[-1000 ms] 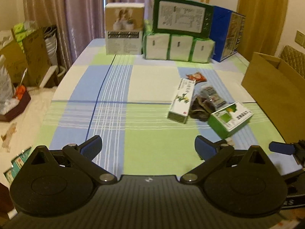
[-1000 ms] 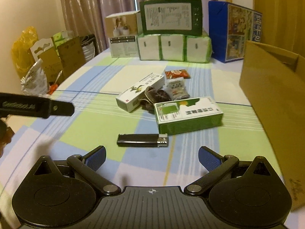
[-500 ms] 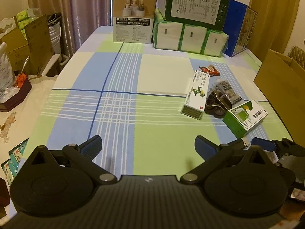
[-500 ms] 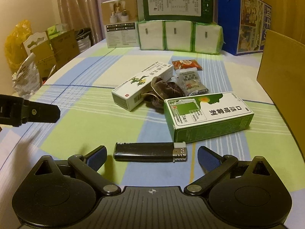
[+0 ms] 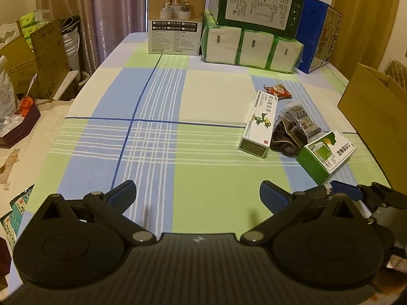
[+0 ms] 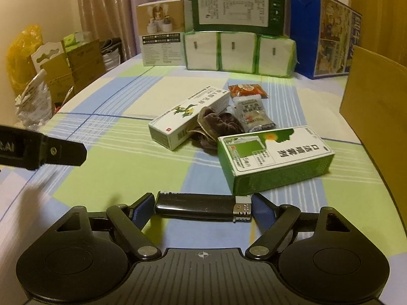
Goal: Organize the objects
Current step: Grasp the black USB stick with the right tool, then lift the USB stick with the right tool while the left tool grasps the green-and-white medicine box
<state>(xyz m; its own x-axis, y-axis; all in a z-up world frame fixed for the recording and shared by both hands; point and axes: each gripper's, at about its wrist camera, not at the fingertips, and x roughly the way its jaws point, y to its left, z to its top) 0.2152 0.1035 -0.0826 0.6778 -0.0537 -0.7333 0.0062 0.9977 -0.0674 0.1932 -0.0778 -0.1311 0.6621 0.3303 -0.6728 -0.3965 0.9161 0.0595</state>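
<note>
A black lighter (image 6: 193, 206) with a silver cap lies crosswise on the checked tablecloth (image 6: 132, 167). My right gripper (image 6: 203, 203) is shut on it, one blue pad at each end. Just beyond lie a green-and-white box (image 6: 274, 157), a long white box (image 6: 188, 117), a dark brown cloth (image 6: 216, 127) and two snack packets (image 6: 251, 111). My left gripper (image 5: 198, 193) hangs open over bare cloth, with nothing between its fingers. From there the same pile (image 5: 287, 137) sits to the right, and the right gripper (image 5: 356, 194) shows at the lower right.
A tall cardboard box (image 6: 376, 106) stands at the table's right edge. Tissue packs (image 5: 251, 48), a beige carton (image 5: 175, 23), a green box and a blue box line the far end. Cartons and bags crowd the floor (image 5: 30, 58) beyond the left edge.
My right gripper moved forward over the lighter and closed its fingers on the two ends. My left gripper rose and tilted down; it stays open.
</note>
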